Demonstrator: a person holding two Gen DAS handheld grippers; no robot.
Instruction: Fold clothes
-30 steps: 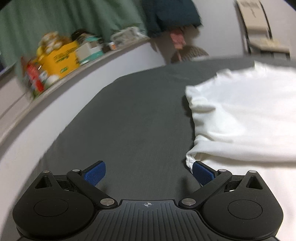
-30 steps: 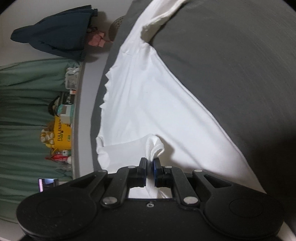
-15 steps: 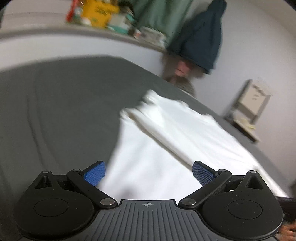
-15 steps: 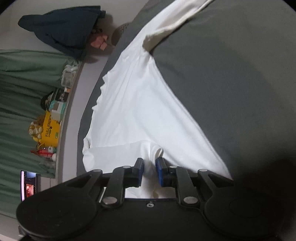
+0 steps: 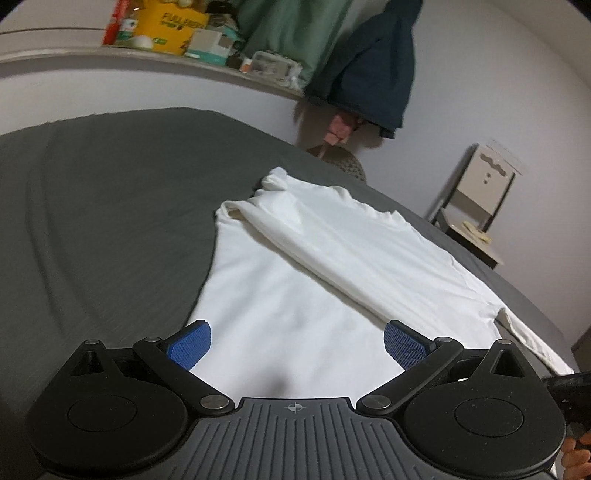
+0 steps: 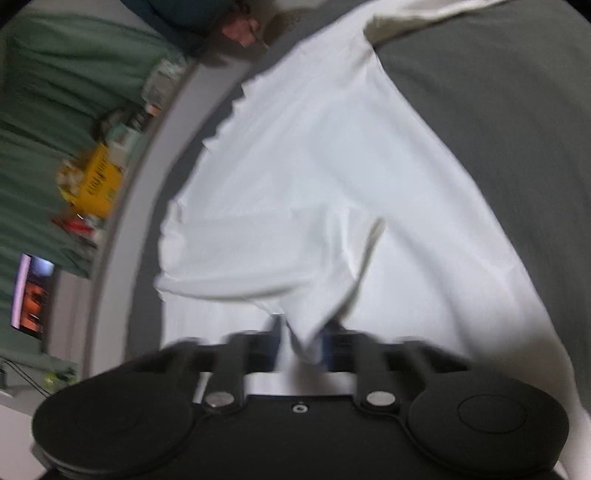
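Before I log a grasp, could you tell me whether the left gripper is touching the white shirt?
Apart: the left wrist view shows the left gripper with jaws spread wide, pinching no cloth of the white shirt.

Left of the white shirt (image 5: 325, 266) the grey bed (image 5: 110, 206) lay bare and flat, giving the left tongs (image 5: 295, 343) open room up to the pale headboard wall (image 5: 147, 88). A shelf (image 5: 207, 66) crowded with boxes (image 5: 177, 26) ran above that wall, and a dark jacket (image 5: 373, 66) hung beyond the bed's far corner. A chair (image 5: 480, 199) stood close beside the bed's right edge.
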